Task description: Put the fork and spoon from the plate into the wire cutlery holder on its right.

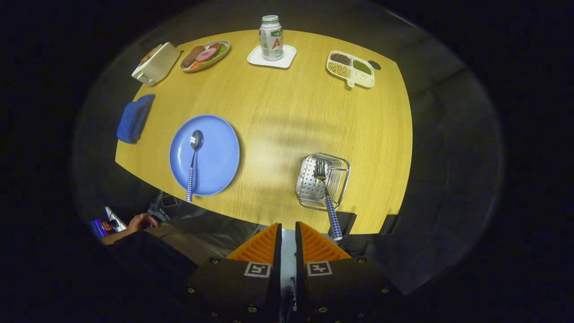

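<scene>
— On plate (219, 168): spoon (193, 154), untouched. Inside wire cutlery holder (323, 180): fork (326, 197), handle overhanging the rim.
— Gripper (288, 231): nearly closed, holding nothing. Likely risks: bumping that handle, tipping holder; spoon skidding off smooth plate.

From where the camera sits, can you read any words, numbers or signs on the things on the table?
"A": a big red letter on the bottle; its smaller print is too blurred to read.
Square black-and-white coded markers, not words, on the nearly closed, empty gripper.
Nothing else carries readable text.

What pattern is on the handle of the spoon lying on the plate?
Blue-and-white check, on the spoon in the gripper view; the gripper is nearly shut, empty.
</scene>
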Demonstrator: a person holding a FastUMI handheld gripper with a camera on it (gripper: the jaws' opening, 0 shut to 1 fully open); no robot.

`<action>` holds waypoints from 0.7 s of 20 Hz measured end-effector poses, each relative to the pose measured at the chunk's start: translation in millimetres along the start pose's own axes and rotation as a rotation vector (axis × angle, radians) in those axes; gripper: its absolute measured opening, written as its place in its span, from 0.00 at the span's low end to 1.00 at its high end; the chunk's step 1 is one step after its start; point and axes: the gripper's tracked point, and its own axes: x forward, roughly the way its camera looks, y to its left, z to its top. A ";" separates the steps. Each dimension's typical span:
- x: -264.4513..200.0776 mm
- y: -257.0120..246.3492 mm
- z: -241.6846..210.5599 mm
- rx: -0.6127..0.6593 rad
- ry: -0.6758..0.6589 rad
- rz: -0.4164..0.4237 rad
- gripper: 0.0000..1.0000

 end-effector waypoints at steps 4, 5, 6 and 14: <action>4.8 43.1 0.0 -0.050 -0.019 0.023 0.15; 8.2 55.7 -0.4 -0.063 -0.018 0.029 0.15; 10.6 65.3 0.6 -0.072 -0.018 0.035 0.15; 31.4 124.9 12.7 -0.127 -0.025 0.104 0.15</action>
